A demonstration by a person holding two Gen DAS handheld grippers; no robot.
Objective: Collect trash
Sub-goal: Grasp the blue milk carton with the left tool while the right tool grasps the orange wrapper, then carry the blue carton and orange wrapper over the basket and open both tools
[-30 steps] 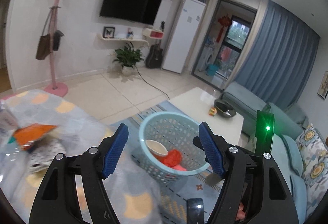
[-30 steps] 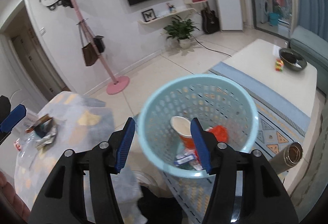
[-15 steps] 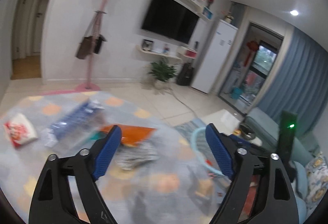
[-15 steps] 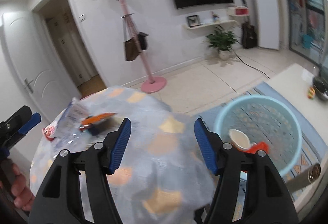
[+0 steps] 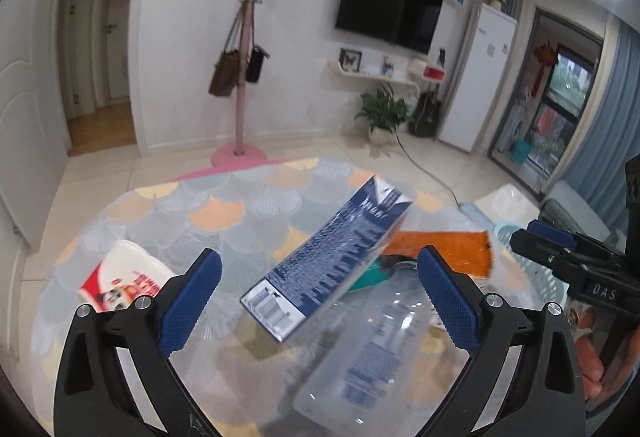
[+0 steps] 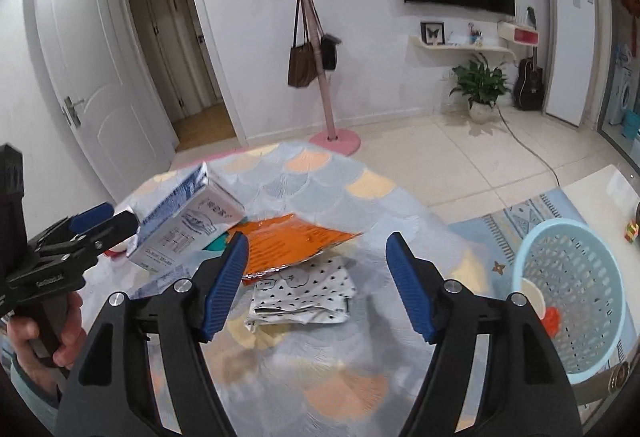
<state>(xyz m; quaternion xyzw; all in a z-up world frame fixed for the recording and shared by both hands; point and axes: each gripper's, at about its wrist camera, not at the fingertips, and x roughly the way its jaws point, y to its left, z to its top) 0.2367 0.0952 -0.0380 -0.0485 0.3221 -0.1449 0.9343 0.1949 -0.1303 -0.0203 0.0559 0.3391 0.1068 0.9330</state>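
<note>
Both grippers gape wide over the littered bench, holding nothing.
The left gripper (image 5: 318, 299) frames a blue carton (image 5: 328, 261); the right gripper (image 6: 316, 287) frames an orange wrapper (image 6: 292, 243) and patterned packet (image 6: 304, 295), with the basket (image 6: 572, 301) beside the bench (image 6: 320, 377).

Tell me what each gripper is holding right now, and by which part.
Nothing. The left gripper is open over the blue carton and clear bottle; the right gripper is open above the orange packet and patterned wrapper.
</note>
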